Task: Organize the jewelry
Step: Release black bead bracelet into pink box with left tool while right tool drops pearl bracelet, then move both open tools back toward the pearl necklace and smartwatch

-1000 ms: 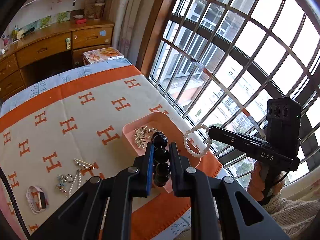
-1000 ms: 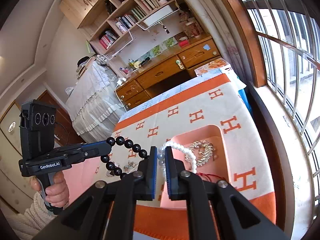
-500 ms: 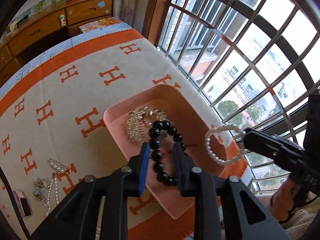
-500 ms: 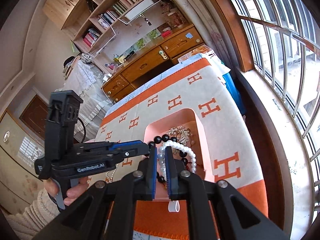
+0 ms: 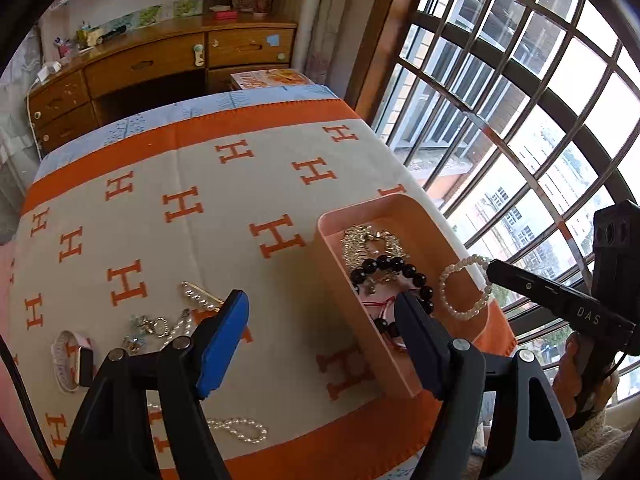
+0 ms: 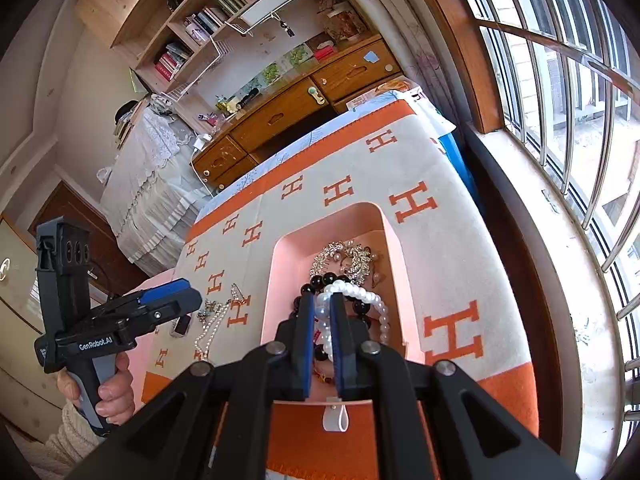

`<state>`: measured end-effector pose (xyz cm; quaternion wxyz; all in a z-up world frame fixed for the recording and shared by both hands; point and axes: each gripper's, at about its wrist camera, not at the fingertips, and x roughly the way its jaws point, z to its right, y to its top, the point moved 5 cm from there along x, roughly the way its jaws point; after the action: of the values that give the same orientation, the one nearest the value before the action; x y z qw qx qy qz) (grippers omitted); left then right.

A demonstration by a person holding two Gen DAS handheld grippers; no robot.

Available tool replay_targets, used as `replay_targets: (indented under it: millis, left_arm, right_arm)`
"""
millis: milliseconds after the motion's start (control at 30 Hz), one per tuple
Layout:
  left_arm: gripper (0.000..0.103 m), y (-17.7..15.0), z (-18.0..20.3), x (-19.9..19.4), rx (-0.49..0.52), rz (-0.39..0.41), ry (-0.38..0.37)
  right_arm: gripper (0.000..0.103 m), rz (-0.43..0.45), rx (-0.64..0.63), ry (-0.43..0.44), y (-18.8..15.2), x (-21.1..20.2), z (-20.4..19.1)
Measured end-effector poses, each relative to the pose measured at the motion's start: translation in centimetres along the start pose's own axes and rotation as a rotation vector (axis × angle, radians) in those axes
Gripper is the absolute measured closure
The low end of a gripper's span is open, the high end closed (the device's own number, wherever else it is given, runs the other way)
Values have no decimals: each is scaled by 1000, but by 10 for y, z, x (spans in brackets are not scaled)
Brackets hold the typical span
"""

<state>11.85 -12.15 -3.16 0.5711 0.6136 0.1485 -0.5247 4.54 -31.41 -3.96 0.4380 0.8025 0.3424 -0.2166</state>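
Observation:
My left gripper (image 5: 320, 320) is opening its jaws wide, and nothing is gripped between the blue pads. The black bead bracelet (image 5: 392, 270) lies in the pink tray (image 5: 348, 312), partly hidden by my right-hand finger. Beside it rests a gold crystal piece (image 5: 372, 240). My right gripper (image 6: 322, 312) is shut on the white pearl bracelet (image 6: 370, 298), which hangs just over the tray (image 6: 276, 280) and the black bracelet (image 6: 320, 280). In the left wrist view the pearl bracelet (image 5: 464, 288) dangles from the right gripper (image 5: 492, 270). The left gripper (image 6: 192, 298) stands left of the tray.
Loose pieces lie on the orange-and-cream blanket left of the tray: a hair clip (image 5: 200, 296), small chains (image 5: 156, 326), a watch (image 5: 72, 360) and a pearl strand (image 5: 240, 430). A wooden desk (image 5: 160, 60) stands behind. The barred window (image 5: 520, 120) runs along the right.
The left gripper went from shut on the black bracelet to wide open, and the bracelet now lies in the tray. The right gripper sank toward the tray with the pearl bracelet.

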Motion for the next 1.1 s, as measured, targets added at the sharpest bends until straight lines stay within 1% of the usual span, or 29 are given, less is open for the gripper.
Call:
replay_targets:
  millis: [133, 300, 367, 433, 467, 533, 633, 733, 800, 867, 933, 1100]
  left_arm:
    - [29, -17, -24, -13, -29, 31, 89]
    - [29, -38, -54, -31, -73, 55, 182]
    - [29, -44, -66, -41, -96, 70, 210]
    - [28, -49, -77, -54, -120, 90, 231]
    - [26, -51, -83, -60, -131, 104, 240]
    - [20, -54, -91, -74, -146, 137, 261]
    - [20, -57, -103, -91, -159, 186, 307]
    - [19, -61, -114, -102, -179, 211, 333]
    - [19, -66, -122, -106, -194, 216, 341]
    - [19, -73, -131, -107, -211, 209, 354]
    - [19, -81, -138, -106, -229, 199, 358]
    - [19, -105, -156, -96, -279, 160, 369]
  right_arm:
    - [95, -15, -26, -54, -2, 8, -5]
    - [95, -33, -69, -102, -7, 21, -16]
    - [95, -42, -73, -103, -9, 25, -23]
    - [95, -52, -64, -84, -9, 27, -30]
    - [95, -53, -61, -77, -9, 28, -33]
    - [94, -49, -66, -79, -8, 29, -39]
    - [94, -39, -91, -78, -10, 29, -53]
    - [94, -52, -122, -71, -15, 32, -68]
    - [91, -63, -146, -71, -19, 36, -79]
    - [78, -74, -171, -71, -23, 40, -89]
    - [73, -80, -202, -67, -28, 44, -101]
    - [73, -112, -262, -48, -38, 55, -125]
